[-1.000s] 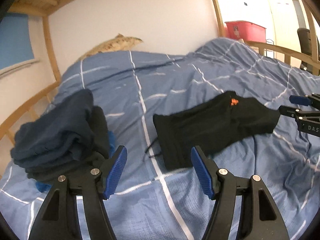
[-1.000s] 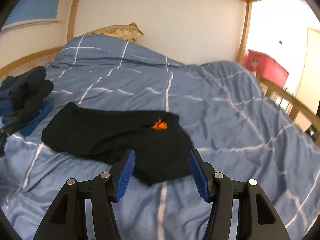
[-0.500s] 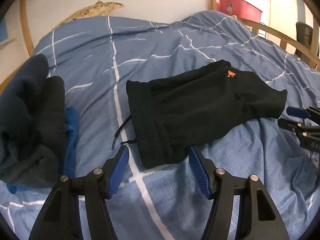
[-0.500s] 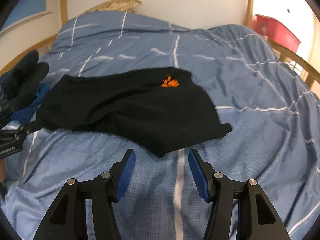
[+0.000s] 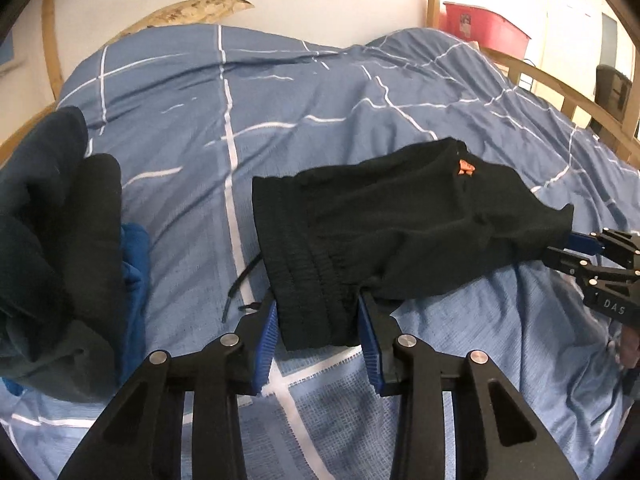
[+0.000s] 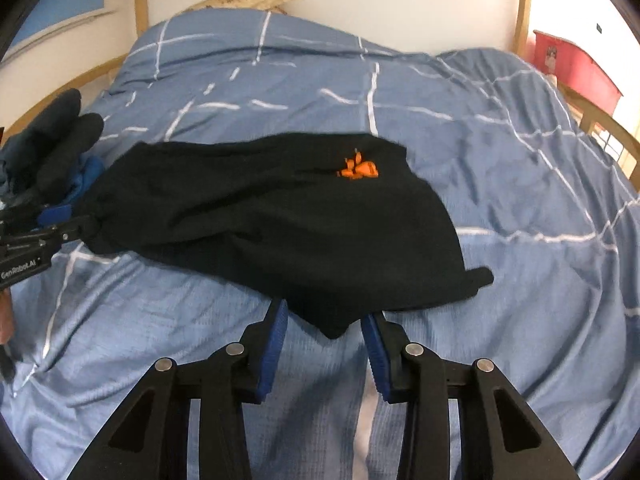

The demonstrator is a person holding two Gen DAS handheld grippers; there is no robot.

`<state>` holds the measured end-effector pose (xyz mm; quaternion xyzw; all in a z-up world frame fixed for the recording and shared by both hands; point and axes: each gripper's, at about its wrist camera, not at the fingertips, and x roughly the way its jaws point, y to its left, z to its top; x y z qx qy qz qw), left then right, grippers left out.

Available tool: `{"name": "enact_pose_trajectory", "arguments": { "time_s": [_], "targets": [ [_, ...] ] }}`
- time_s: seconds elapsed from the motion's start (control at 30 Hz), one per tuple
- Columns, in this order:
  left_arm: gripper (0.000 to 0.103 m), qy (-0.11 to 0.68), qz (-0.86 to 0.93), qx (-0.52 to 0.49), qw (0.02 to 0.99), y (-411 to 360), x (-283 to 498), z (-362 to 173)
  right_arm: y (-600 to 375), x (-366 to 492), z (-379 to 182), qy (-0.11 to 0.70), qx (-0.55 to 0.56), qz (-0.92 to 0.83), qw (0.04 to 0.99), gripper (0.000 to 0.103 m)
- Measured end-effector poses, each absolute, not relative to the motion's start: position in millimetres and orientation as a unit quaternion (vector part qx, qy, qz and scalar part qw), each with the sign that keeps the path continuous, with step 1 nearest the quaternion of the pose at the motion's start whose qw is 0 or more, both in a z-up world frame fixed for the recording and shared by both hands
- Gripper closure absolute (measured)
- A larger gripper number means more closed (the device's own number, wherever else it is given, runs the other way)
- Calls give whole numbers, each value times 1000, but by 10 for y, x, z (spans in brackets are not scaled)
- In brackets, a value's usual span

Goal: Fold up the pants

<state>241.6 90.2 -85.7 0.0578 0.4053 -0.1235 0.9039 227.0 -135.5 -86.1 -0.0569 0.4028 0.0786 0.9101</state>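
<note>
Blue checked duvet on bed (image 5: 360, 92) carries soft, light black fabric pants (image 5: 400, 220); left hand-held gripper (image 5: 318, 338) closing w/ waistband corner between pads, right hand-held gripper (image 6: 324, 346) closing round leg-hem corner, neither clamped yet.

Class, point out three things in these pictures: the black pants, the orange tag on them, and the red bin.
black pants (image 6: 280, 216), right wrist view, middle of the fabric.
orange tag (image 6: 358, 169), right wrist view, centre of the tag.
red bin (image 5: 480, 28), left wrist view, front wall.
</note>
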Motion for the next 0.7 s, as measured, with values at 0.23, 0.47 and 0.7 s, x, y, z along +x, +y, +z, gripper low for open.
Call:
{"name": "enact_pose_trajectory", "arguments": {
  "time_s": [0.23,0.47,0.7],
  "targets": [
    [65,413,-133,65,898,885,2353,-901,-1390,2382,-926,420,-43,90,902,68],
    [64,409,-159,62,896,939,2276,-849,-1329,2358,-944,416,-57,93,903,68],
    [67,427,-165,32,888,991,2393,-964,-1287,2362,-982,418,-64,92,901,73]
  ]
}}
